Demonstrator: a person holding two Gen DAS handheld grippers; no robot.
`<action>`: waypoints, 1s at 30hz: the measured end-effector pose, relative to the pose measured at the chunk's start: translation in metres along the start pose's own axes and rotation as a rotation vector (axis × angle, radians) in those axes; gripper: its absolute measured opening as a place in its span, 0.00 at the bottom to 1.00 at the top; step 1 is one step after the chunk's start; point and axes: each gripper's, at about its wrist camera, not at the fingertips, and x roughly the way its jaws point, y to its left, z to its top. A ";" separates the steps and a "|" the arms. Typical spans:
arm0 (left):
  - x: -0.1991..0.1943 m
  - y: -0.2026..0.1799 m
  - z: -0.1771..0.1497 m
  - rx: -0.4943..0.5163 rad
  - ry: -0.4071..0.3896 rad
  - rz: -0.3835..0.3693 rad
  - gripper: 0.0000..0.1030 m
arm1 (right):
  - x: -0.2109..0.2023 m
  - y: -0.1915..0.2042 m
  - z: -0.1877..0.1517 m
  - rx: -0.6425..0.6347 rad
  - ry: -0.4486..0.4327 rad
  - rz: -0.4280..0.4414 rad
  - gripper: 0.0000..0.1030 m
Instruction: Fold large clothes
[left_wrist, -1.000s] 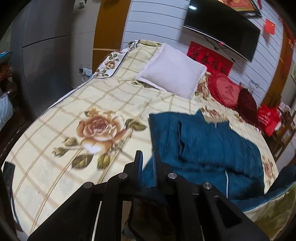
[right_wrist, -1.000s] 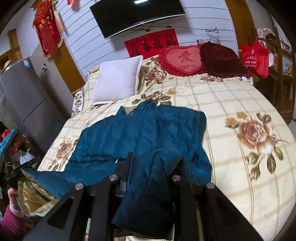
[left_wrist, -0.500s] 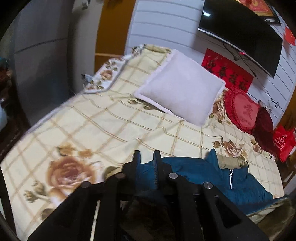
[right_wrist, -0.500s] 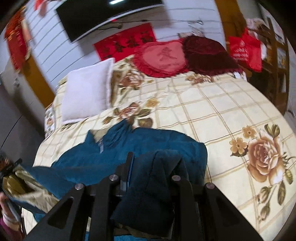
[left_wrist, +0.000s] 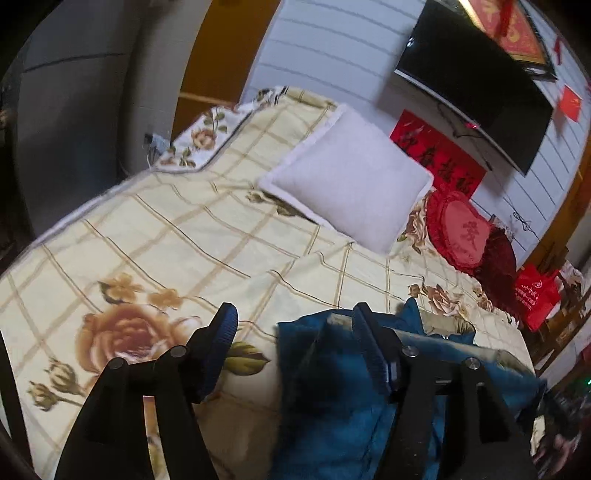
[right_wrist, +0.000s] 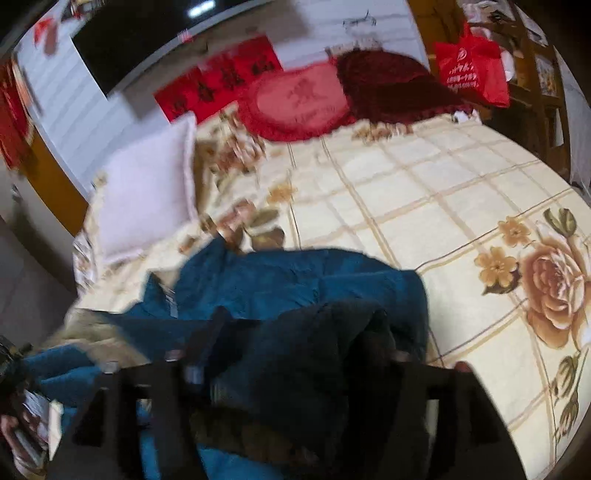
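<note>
Both my grippers, left (left_wrist: 295, 325) and right (right_wrist: 295, 332), angle downward over the jacket (right_wrist: 295, 280), jaws just released.

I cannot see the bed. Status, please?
Both tools just opened: left tool, right tool. Blue jacket released on bed, partly folded. Nothing in the way.

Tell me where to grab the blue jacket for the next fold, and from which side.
Take the blue jacket at its near left corner edge, where the fabric ends against the bedspread. Come in low from the left with the left gripper, whose jaws have just opened off the fabric. That edge lies free and flat; the collar end is bunched.
</note>
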 end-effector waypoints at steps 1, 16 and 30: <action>-0.007 0.002 -0.005 0.012 -0.004 -0.006 0.73 | -0.013 0.001 -0.001 -0.019 -0.024 -0.011 0.72; 0.042 -0.068 -0.106 0.335 0.152 0.115 0.73 | 0.046 0.145 -0.067 -0.669 0.102 -0.094 0.71; 0.074 -0.085 -0.077 0.318 0.098 0.141 0.74 | 0.110 0.129 -0.035 -0.478 0.112 -0.225 0.75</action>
